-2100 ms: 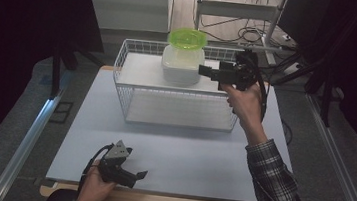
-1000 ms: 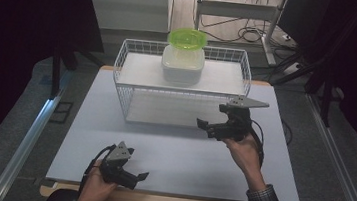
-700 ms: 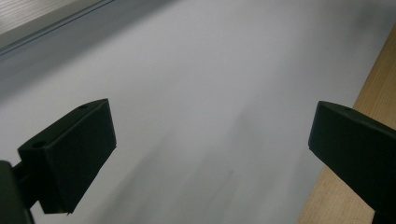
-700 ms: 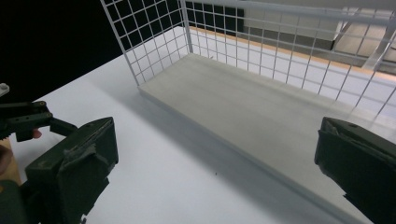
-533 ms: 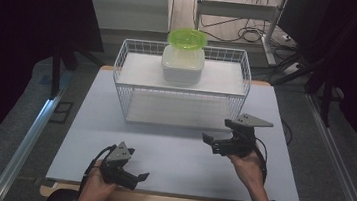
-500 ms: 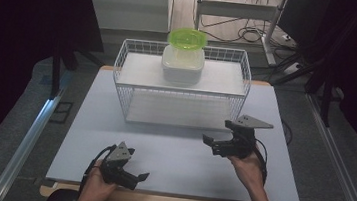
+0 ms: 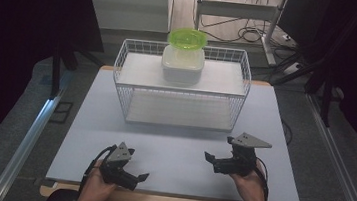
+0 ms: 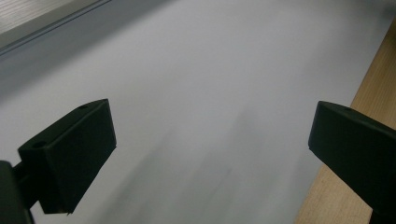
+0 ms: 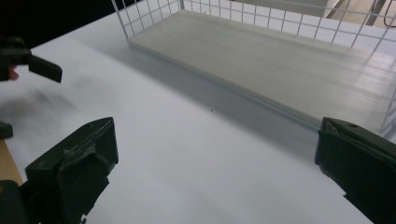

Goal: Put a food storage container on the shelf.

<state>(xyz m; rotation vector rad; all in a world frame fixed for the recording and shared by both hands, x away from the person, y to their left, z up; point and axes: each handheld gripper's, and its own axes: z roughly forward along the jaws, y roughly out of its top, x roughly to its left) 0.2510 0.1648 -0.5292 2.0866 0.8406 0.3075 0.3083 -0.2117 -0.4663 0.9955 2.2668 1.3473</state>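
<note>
Table (image 7: 177, 145), both tongs low, open.

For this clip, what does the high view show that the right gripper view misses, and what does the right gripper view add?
High view alone: the green bowl stacked on the white container on the wire rack's top shelf, and both forearms. Right gripper view alone: a close look between the right gripper's wide-open jaws at the rack's bare lower shelf. Shared: the rack, the white table and the left gripper, empty.

White lidded container (image 7: 182, 65) on wire rack's (image 7: 180, 88) top shelf, green bowl (image 7: 187, 37) stacked on it
</note>
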